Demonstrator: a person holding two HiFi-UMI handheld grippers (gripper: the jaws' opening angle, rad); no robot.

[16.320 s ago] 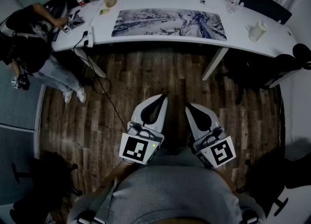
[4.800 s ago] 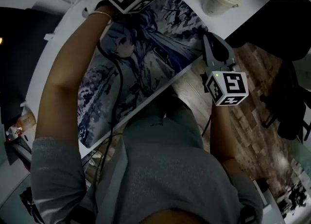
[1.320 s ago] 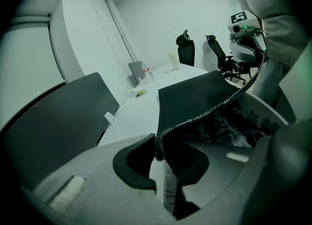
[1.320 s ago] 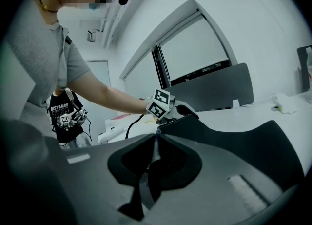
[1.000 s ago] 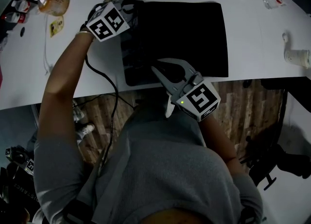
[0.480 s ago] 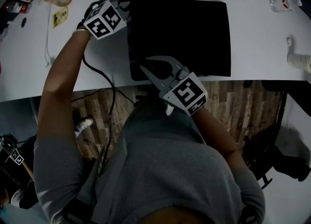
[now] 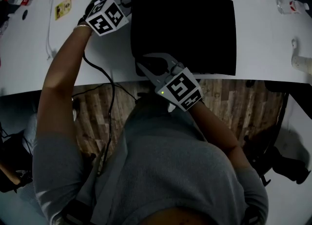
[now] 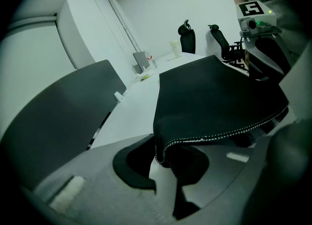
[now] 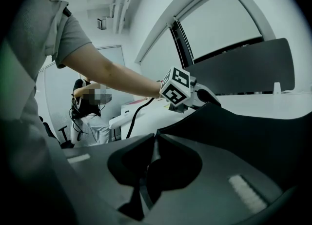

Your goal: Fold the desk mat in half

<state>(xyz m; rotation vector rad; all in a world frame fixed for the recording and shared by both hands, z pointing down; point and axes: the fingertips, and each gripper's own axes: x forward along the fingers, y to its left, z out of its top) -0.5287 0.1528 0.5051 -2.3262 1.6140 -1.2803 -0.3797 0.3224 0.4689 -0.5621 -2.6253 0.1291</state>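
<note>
Head view – left claw (image 7: 130, 3), right claw (image 7: 141, 66) each clamp a desk mat (image 7: 190, 29) corner – likely squaring the fold on the surface (image 7: 265, 33).

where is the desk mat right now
In the head view the desk mat lies black side up on the white desk, its left corners held by the left tongs (far) and right tongs (near).
</note>
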